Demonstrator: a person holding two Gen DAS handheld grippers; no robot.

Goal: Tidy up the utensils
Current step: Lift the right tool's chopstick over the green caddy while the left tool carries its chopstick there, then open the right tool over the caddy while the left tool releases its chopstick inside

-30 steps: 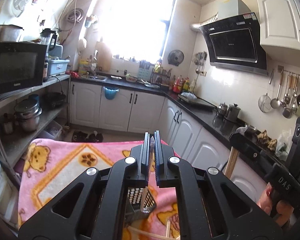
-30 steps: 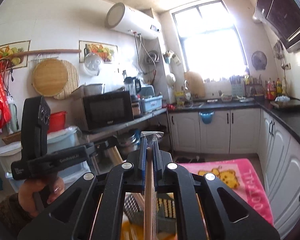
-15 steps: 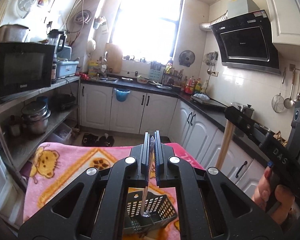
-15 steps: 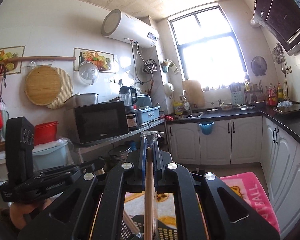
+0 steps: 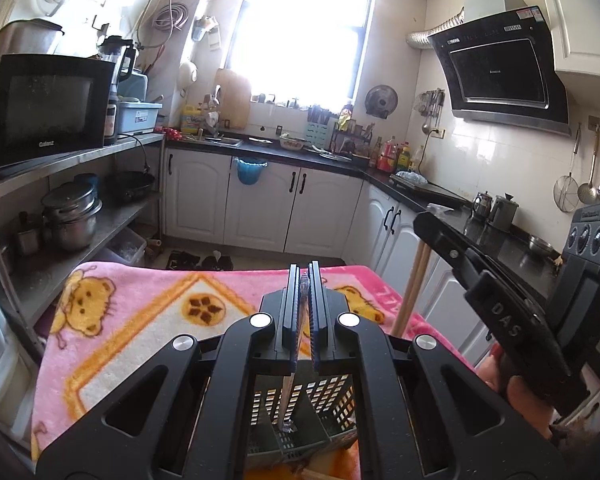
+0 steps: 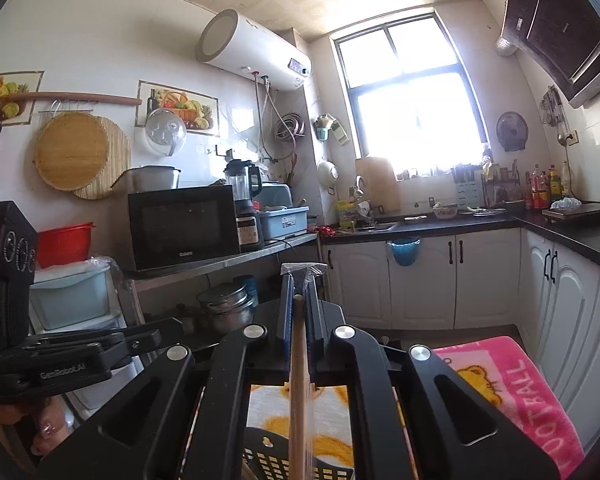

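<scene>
Tools [image 5: 303, 280] [image 6: 298, 284]: two; basket [image 5: 332, 404]: one

A basket [image 5: 300, 420] sits on the blanket [image 5: 140, 328], below the left claw [image 5: 304, 276]. A thin utensil [image 5: 286, 404] hangs from that claw down into the basket. The right claw [image 6: 299, 280] stands to the right of it, with 1 pair of chopsticks [image 6: 298, 400] hanging from it beside the basket. A microwave [image 5: 40, 108] stands on the shelf [image 5: 100, 152] at the left, pots [image 5: 70, 216] beneath it.
</scene>
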